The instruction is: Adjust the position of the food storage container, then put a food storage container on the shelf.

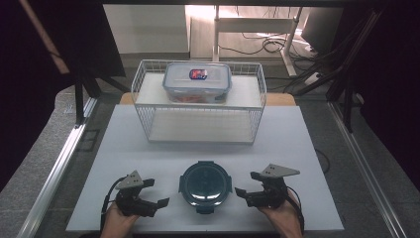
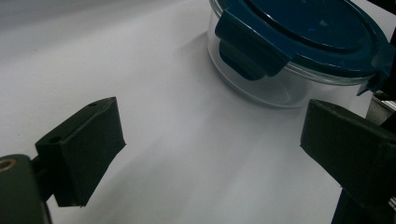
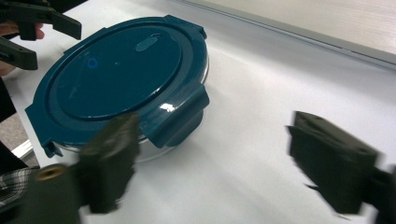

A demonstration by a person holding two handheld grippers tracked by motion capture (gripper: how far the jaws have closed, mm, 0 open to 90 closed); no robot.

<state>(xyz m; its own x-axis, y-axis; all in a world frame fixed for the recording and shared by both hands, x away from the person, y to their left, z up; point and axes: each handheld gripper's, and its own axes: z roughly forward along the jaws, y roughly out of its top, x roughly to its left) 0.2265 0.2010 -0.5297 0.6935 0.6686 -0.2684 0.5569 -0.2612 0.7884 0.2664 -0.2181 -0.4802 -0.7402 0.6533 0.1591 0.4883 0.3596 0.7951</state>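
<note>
A round glass container with a dark blue clip lid (image 1: 205, 185) sits on the white table near the front edge, between my two grippers. My left gripper (image 1: 156, 192) stands open just left of it, nothing between its jaws. My right gripper (image 1: 247, 184) is open on the container's right side, apart from it. In the left gripper view the round container (image 2: 299, 42) lies ahead to the upper right of the gripper (image 2: 212, 140). In the right gripper view the container's lid (image 3: 116, 74) is ahead to the left, with a side clip (image 3: 180, 116) near the gripper's (image 3: 212, 163) left jaw.
A white wire basket (image 1: 148, 74) stands at the back of the table. On its shelf rests a rectangular clear box with a blue-rimmed lid (image 1: 197, 82). Metal rails (image 1: 64, 153) run along both table sides. Open table lies between basket and container.
</note>
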